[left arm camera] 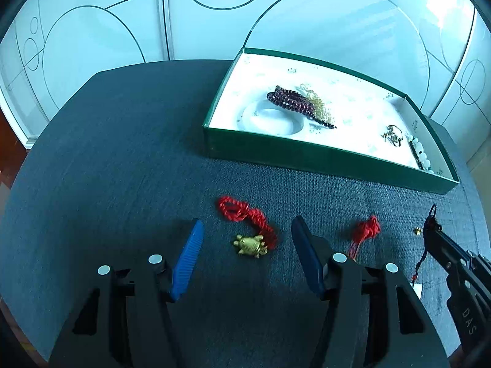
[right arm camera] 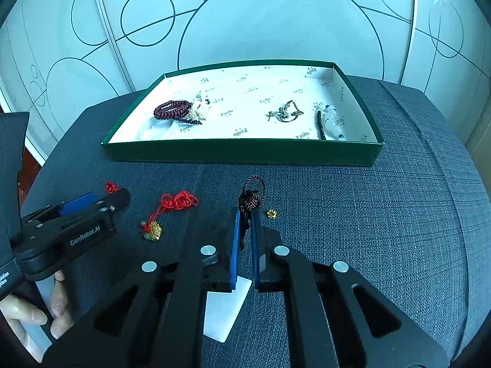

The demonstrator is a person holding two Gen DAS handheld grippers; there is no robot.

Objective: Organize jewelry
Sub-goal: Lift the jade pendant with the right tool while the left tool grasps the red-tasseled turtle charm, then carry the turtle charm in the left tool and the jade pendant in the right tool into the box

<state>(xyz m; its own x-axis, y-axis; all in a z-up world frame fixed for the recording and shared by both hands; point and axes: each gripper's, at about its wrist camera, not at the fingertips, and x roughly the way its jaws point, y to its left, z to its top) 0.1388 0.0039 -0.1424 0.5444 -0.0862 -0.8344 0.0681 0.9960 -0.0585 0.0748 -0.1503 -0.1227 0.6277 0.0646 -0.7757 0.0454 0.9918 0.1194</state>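
Right gripper [right arm camera: 244, 214]: blue pads nearly closed on a dark knotted cord charm [right arm camera: 251, 197], its loop standing clear at 12 o'clock of the tips and a white tag [right arm camera: 225, 309] trailing beneath toward 6 o'clock. Handling note, as a judgement: lift straight up until the tag clears the grey fabric surface [right arm camera: 399, 214], carry toward 12 o'clock over the near wall of the green tray [right arm camera: 245, 152], lower onto bare white lining and only then release, so the cord does not snag the rim. Left gripper [left arm camera: 245, 230]: fingers spread wide, holding nothing, straddling a gold turtle charm on red cord [left arm camera: 249, 245]. Loose on the fabric, four pieces counted: the held dark charm; one small gold flower bead [right arm camera: 271, 213] just at 3 o'clock of the right tips; one red-cord pendant with gold and green beads [right arm camera: 167, 211] at 9 o'clock; the turtle charm beyond it, mostly hidden behind the left gripper in the right view. In the tray, farther out, roughly five items: one dark red bead bracelet [right arm camera: 172, 110], one pale bead cluster [right arm camera: 199, 107] touching it, one white bangle [left arm camera: 270, 119], one tangled gold piece [right arm camera: 285, 112], and one strand of black and white beads [right arm camera: 330, 121] at the 3 o'clock end.
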